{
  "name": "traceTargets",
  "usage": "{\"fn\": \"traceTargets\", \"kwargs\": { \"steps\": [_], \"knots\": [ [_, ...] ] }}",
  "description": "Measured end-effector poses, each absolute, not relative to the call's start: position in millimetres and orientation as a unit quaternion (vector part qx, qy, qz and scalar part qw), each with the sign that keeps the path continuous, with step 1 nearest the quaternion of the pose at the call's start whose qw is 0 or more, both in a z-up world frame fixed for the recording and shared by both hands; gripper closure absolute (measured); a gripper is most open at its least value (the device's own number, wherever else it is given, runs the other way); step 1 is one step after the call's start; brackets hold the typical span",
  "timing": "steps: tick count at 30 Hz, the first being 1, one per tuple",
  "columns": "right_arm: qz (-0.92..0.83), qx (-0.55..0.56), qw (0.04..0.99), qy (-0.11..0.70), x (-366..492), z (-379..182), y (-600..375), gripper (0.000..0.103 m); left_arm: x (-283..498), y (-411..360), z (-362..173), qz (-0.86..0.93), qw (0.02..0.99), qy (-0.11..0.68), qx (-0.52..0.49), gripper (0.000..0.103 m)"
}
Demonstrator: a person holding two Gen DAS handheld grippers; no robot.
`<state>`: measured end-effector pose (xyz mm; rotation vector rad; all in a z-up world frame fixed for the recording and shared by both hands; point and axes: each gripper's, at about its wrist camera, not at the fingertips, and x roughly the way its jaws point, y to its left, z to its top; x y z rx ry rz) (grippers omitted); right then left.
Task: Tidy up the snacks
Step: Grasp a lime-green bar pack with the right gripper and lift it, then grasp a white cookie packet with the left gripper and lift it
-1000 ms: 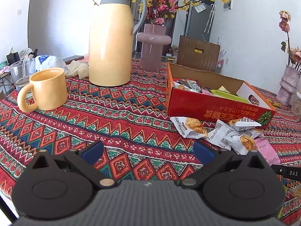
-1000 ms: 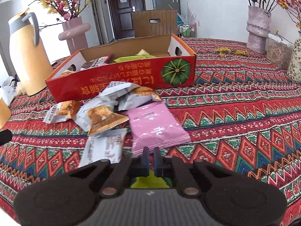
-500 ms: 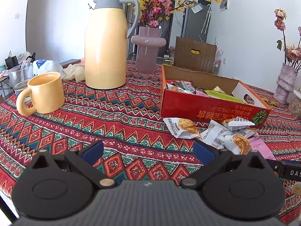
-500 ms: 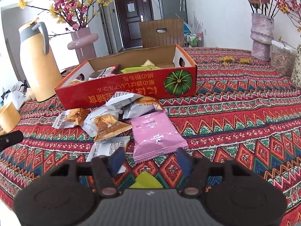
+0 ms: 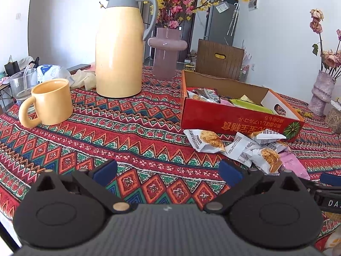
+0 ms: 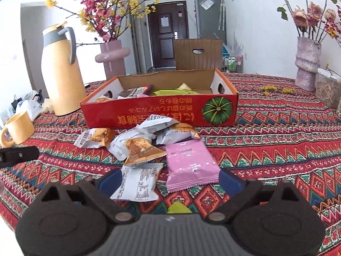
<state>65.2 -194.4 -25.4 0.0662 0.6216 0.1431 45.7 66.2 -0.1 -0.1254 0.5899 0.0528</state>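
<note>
A red cardboard box (image 6: 162, 115) (image 5: 234, 123) holds several snack packets. In front of it lies a pile of white and orange snack packets (image 6: 138, 147) (image 5: 234, 147), a pink packet (image 6: 189, 164) (image 5: 292, 164) and a yellow-green packet (image 6: 179, 208) right under my right gripper. My right gripper (image 6: 169, 181) is open and empty, just above the near white packet (image 6: 138, 183) and the pink one. My left gripper (image 5: 168, 171) is open and empty over bare tablecloth, left of the pile.
A yellow mug (image 5: 49, 104) and a tall yellow thermos (image 5: 120, 49) stand left of the box. A pink vase (image 5: 167, 55) is behind, another vase (image 6: 307, 64) and a jar (image 6: 328, 91) at the far right. A patterned cloth (image 5: 127, 132) covers the table.
My right gripper opened from shut and pulled back and up, leaving the yellow-green packet on the cloth. My left gripper stayed open while its view shifted slightly.
</note>
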Motion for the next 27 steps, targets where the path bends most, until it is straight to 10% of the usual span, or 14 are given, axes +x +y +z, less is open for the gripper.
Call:
{"fn": "traceTargets", "kwargs": {
  "steps": [22, 27],
  "knots": [
    [0.014, 0.038, 0.917, 0.396, 26, -33, -169, 0.007, 27, 66, -6, -0.016, 0.951, 0.299, -0.074, 0.000],
    [0.014, 0.001, 0.913, 0.408, 23, -43, -155, 0.027, 21, 75, -8, -0.011, 0.950, 0.301, -0.084, 0.000]
  ]
}}
